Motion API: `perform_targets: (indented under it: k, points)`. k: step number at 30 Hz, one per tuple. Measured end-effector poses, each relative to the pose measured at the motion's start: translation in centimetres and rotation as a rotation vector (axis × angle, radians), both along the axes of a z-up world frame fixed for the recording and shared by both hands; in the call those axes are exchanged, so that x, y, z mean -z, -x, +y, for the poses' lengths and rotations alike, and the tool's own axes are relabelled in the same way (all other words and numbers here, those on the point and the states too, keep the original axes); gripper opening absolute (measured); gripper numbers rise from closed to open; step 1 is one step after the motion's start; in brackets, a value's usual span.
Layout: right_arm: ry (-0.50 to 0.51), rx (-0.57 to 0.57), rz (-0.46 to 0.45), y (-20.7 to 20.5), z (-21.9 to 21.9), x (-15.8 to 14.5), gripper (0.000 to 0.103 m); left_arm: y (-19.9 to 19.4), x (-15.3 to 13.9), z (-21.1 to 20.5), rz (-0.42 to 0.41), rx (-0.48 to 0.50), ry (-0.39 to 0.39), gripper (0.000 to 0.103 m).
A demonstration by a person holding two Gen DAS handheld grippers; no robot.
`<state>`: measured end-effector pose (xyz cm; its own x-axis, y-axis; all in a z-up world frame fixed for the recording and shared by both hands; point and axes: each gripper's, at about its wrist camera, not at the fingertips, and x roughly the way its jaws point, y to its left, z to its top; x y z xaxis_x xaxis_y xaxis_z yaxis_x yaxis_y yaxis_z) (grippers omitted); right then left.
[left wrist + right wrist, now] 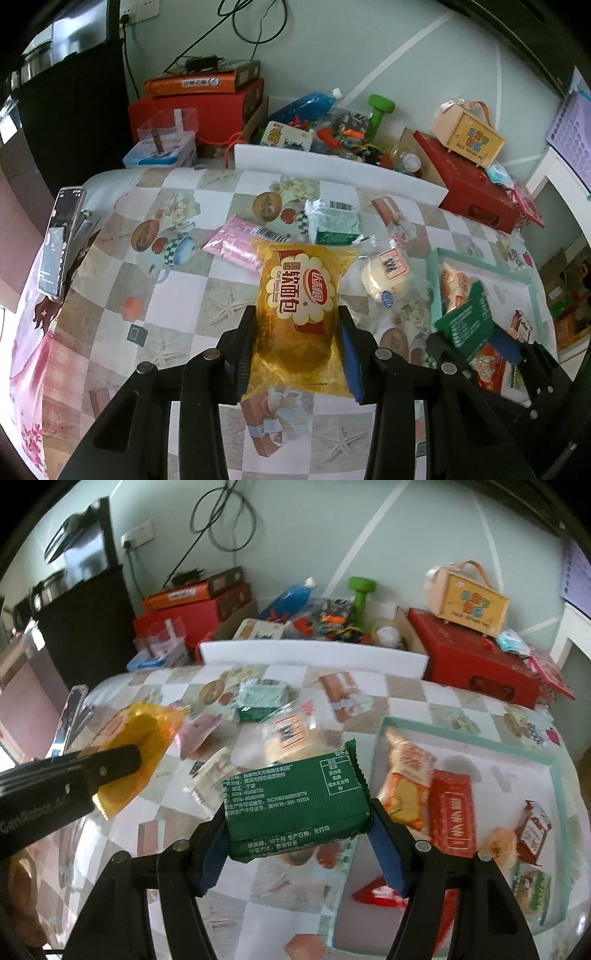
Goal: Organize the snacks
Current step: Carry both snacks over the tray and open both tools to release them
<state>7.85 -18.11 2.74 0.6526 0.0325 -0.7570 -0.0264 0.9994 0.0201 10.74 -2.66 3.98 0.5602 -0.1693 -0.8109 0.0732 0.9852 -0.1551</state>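
- Landmark: mint-rimmed tray (pixel 557 768), flat on the checked tablecloth (pixel 184 295); it already carries several packets, an orange one (pixel 406 779) and a red one (pixel 452 818) among them; judged to be the collecting point for the snacks.
- Left gripper (pixel 297 350): clenched on the yellow bread packet (pixel 299 306), pads pressing its two long sides; packet carried clear of the cloth, well to the left of the tray; side grip presumably keeps the soft bread from being crushed.
- Right gripper (pixel 297 834): clenched on the green wrapped bar (pixel 295 805), printed back face up; held just off the tray's left rim, above the cloth; likely positioned for setting down inside.
- Loose stock left of the tray: pink packet (pixel 232 245), pale green packet (pixel 334 225), clear-wrapped round cake (pixel 386 277); all resting on the cloth, not yet sorted.
- Obscured: tray's near corner cut off behind the right gripper; items at the tray's far right too distorted to name; clutter beyond the white foam strip (pixel 340 166) not itemised.
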Motion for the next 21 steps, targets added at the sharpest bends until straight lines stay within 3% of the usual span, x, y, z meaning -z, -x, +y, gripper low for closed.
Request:
perform_targets:
  k: [8, 21]
  points:
    - [0.013, 0.172, -0.051, 1.1, -5.3, -1.8, 0.072, 0.6, -1.1, -3.7, -0.037, 0.094, 0.004, 0.043]
    - [0.013, 0.490, -0.051, 3.5, -15.7, -1.3, 0.072, 1.3, -1.1, -10.9, -0.037, 0.267, 0.005, 0.043]
